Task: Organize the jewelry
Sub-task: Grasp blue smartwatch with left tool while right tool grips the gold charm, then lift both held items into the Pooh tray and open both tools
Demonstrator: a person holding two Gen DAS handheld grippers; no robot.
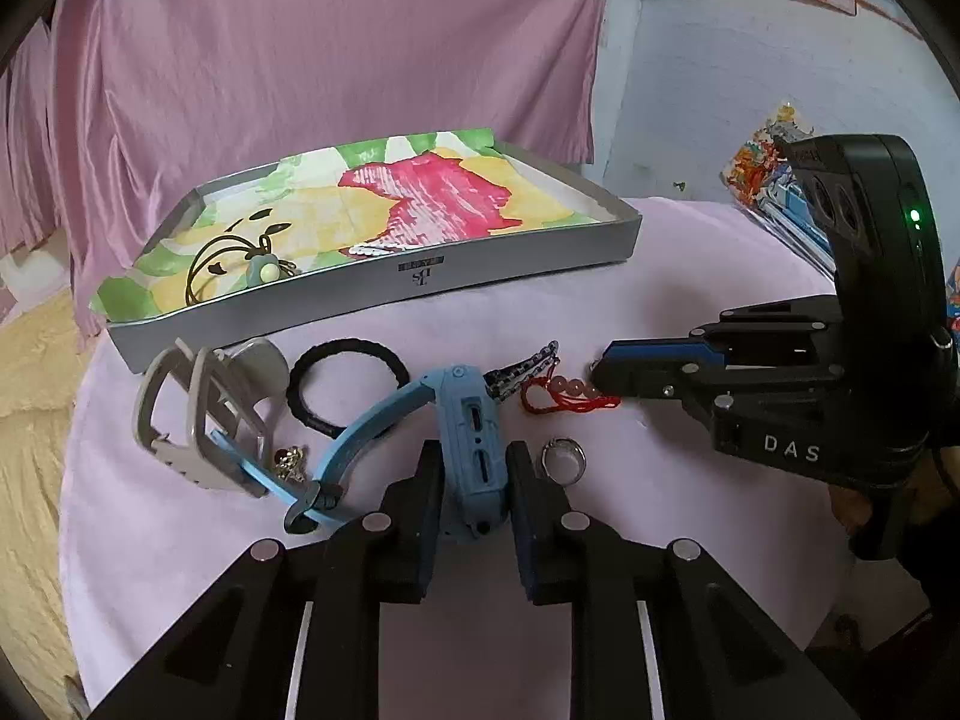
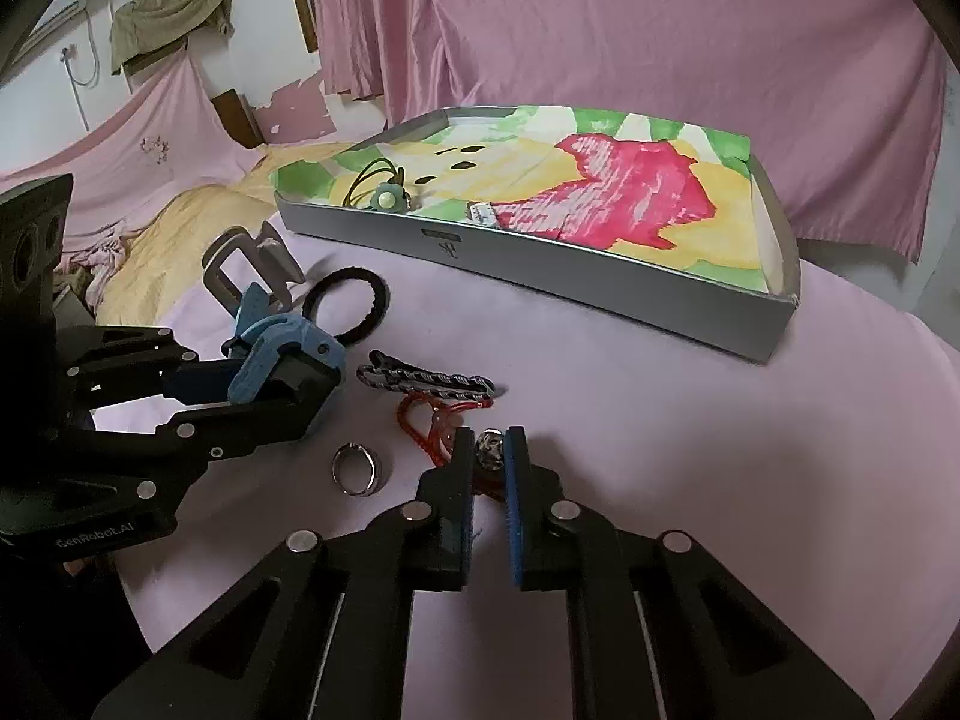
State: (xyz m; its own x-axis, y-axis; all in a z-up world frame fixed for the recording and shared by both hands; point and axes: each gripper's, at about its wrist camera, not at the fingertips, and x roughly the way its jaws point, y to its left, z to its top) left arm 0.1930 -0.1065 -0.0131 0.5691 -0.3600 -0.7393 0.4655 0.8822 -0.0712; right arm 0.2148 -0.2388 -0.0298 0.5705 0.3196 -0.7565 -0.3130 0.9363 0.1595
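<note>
Clamping a blue smartwatch [image 1: 474, 450] by its case at lower centre of its own view, the left gripper [image 1: 474, 468] is narrow. The right gripper [image 2: 489, 450] pinches a bead [image 2: 491, 450] of the red cord bracelet [image 2: 432, 420], near a silver ring [image 2: 358, 469]. A grey tray [image 2: 540, 276] with a flower hair tie [image 2: 384, 195] sits across the upper centre.

Light blue watch [image 1: 468, 438], red cord bracelet [image 1: 564, 399], black hair tie [image 1: 345, 384], silver ring [image 1: 564, 459], grey tray [image 1: 372, 294]
</note>
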